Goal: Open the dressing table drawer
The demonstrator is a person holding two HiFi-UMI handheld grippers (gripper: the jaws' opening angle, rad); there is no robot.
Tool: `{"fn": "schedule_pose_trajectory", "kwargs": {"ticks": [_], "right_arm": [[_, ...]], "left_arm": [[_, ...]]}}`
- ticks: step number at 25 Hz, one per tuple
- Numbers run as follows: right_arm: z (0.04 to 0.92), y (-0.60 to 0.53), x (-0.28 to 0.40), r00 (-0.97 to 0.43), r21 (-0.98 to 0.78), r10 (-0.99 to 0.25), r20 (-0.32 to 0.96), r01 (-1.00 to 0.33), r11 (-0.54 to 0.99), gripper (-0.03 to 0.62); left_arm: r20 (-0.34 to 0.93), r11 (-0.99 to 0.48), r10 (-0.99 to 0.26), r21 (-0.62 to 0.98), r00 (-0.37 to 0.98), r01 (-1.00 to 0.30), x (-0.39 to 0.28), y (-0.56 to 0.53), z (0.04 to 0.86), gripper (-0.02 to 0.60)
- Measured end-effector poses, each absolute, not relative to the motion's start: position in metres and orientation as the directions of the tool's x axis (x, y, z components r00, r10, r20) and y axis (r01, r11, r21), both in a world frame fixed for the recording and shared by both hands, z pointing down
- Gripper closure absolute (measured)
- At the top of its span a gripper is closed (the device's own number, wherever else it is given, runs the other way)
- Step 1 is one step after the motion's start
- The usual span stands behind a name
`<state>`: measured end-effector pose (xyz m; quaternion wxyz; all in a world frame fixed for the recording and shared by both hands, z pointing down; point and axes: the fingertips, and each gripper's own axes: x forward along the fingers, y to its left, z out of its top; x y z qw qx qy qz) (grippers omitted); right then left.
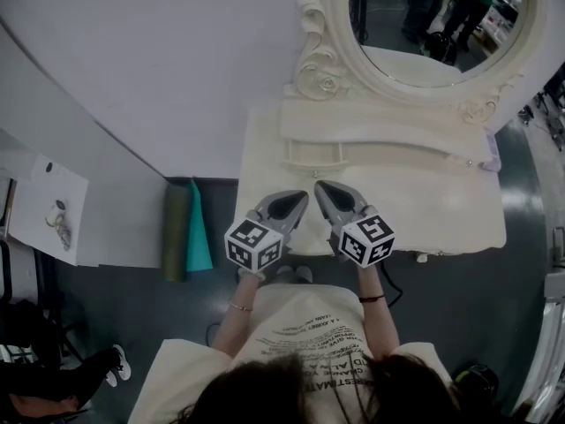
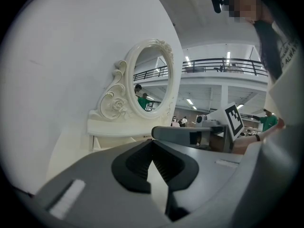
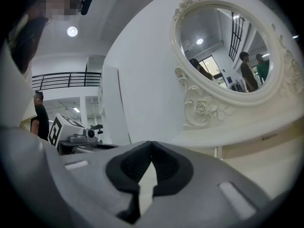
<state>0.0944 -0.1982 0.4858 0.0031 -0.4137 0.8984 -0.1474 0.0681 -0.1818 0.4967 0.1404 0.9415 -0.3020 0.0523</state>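
The left hand-held gripper (image 1: 297,199) and the right hand-held gripper (image 1: 323,189) are hovering side by side over the front edge of the dressing table (image 1: 441,206) surface, toward its left corner. Each is showing jaws pressed together on nothing. The drawer (image 1: 313,154) is sitting closed along the rear edge, under the shelf (image 1: 371,124) below the mirror (image 1: 424,34), untouched.

Cream table (image 1: 459,215) and mirror frame (image 1: 340,25) — the frame carved with scrolls and a rose; white wall (image 1: 159,60); dark grey floor (image 1: 530,299); olive roll (image 1: 176,232) and teal roll (image 1: 199,237); left gripper (image 1: 301,196) and right gripper (image 1: 320,186) grey — pads (image 2: 135,167) black, cubes (image 1: 254,244) white with black square markers; shirt (image 1: 309,325) cream (dark print across it).
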Motion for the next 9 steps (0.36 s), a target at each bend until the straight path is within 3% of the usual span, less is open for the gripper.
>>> {"fn": "schedule_pose_trajectory", "kwargs": {"ticks": [9], "right_arm": [[0.4867, -0.1989, 0.0951, -0.656, -0.261, -0.745, 0.118, -0.745, 0.614, 0.591]], "left_arm": [[0.187, -0.781, -0.550, 0.232, 0.814, -0.580, 0.0706, -0.1823, 0.4969, 0.580]]}}
